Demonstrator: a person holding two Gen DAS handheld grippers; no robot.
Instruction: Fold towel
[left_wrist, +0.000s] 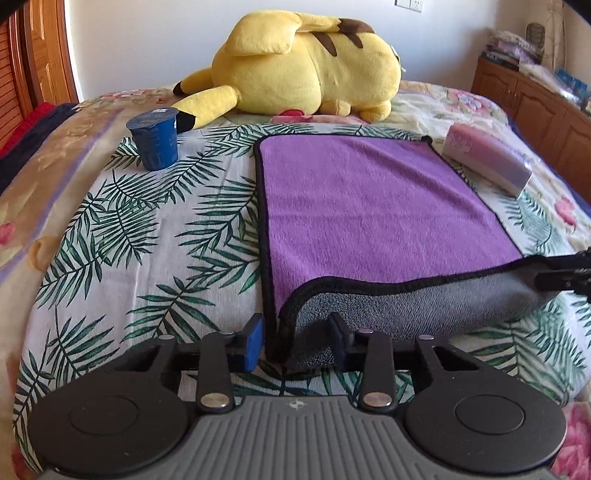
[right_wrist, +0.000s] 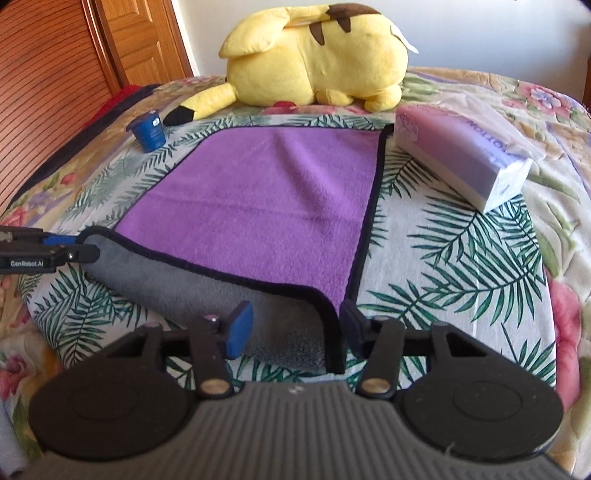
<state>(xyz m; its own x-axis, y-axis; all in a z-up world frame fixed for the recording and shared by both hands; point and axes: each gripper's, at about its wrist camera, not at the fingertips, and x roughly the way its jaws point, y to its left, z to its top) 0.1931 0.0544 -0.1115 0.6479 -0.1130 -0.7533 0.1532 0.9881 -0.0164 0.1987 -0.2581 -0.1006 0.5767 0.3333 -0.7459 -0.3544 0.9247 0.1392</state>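
A purple towel (left_wrist: 369, 206) with a grey underside and black trim lies on the bed; it also shows in the right wrist view (right_wrist: 266, 199). Its near edge is rolled up, grey side (left_wrist: 406, 310) showing. My left gripper (left_wrist: 297, 339) straddles the towel's near left corner, jaws apart, not pinching it. My right gripper (right_wrist: 295, 328) straddles the near right corner (right_wrist: 332, 332), jaws apart. Each gripper shows at the edge of the other's view, the right one (left_wrist: 565, 273) and the left one (right_wrist: 48, 251), both at the rolled edge.
A yellow plush toy (left_wrist: 306, 62) lies at the far side of the bed. A blue cup (left_wrist: 155, 138) stands left of the towel. A tissue pack (left_wrist: 487, 158) lies right of it. A wooden cabinet (left_wrist: 535, 110) stands at right, wooden doors (right_wrist: 74, 48) at left.
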